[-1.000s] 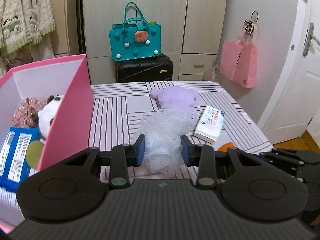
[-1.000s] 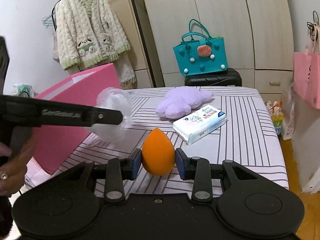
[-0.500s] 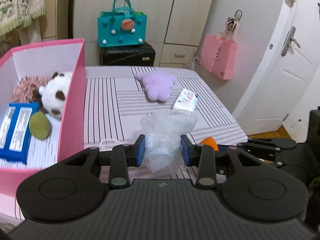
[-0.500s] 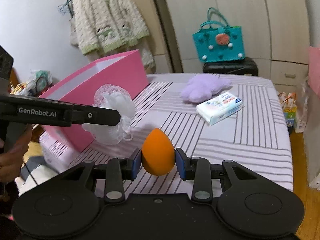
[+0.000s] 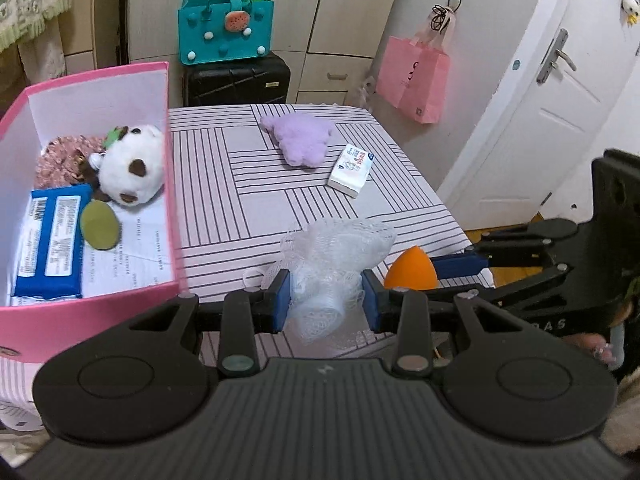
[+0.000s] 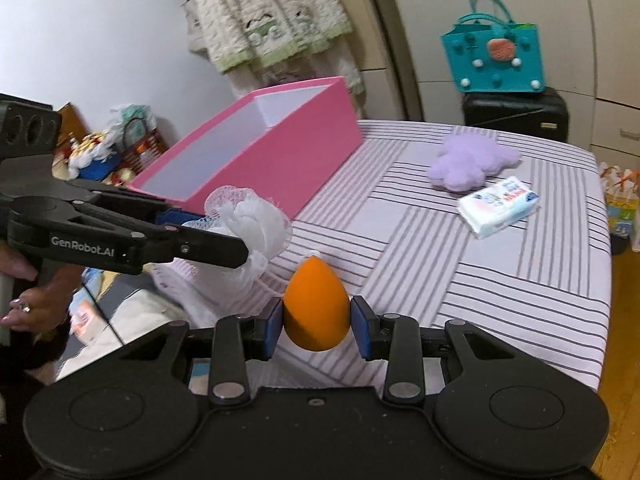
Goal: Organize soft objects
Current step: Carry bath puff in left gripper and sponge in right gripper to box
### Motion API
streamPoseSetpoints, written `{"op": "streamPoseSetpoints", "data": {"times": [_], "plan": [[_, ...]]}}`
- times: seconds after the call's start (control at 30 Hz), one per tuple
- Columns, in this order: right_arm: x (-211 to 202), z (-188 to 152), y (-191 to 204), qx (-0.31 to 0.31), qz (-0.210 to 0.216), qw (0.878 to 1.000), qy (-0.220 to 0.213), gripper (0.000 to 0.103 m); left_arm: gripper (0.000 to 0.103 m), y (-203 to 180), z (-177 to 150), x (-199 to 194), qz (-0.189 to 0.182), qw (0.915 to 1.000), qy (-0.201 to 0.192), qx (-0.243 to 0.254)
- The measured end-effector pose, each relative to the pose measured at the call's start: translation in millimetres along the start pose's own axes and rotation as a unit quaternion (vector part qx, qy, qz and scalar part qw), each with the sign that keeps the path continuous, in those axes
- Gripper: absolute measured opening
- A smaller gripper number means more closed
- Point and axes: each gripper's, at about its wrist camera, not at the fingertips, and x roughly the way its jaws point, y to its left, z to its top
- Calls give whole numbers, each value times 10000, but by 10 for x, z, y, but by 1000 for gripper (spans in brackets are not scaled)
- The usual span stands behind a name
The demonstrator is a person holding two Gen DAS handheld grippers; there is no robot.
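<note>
My left gripper (image 5: 325,299) is shut on a white mesh bath puff (image 5: 332,264), held above the near edge of the striped table (image 5: 224,184). My right gripper (image 6: 316,322) is shut on an orange egg-shaped sponge (image 6: 316,308), just right of the left one. In the left wrist view the orange sponge (image 5: 410,270) shows beside the puff. The pink box (image 5: 172,184) stands to the left and holds a panda plush (image 5: 130,170), a blue wipes pack (image 5: 52,240) and a green sponge (image 5: 100,224). A purple plush (image 5: 300,140) and a white tissue pack (image 5: 352,170) lie on the table.
A teal bag (image 5: 226,28) sits on a black suitcase (image 5: 236,84) behind the table. A pink bag (image 5: 416,76) hangs by the white door (image 5: 552,120). A cardigan (image 6: 268,12) hangs on the left wall, with clutter (image 6: 104,152) below. A hand (image 6: 28,308) grips the left tool.
Both grippers have risen and tilted down with their objects still held. The left one has drawn back, so the inside of the pink box now shows fully.
</note>
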Motion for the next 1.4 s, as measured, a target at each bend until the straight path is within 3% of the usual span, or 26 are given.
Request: {"op": "streamPoseSetpoints", "data": {"times": [0.13,0.27,0.5,0.8,1.4], "plan": [[-76,77,125,-111,149,9997,134,41,36,42,-13,-132,-132,9999,103,15],[-108,159,298,-410,6,9991,137,41,36,114,-70,-261,-141,9998,101,-77],[-109,334,577,-633,333,9968,359,41,36,282,-105,-554,-178,9996,87,-181],[35,563,889,-815,406,9956,227,41,36,607,-61,-848,-330,9981,-424,-317],[485,1412,1268,-1140,862,9897,-26,41,36,1240,449,-1343,352,9913,-1268,-91]]}}
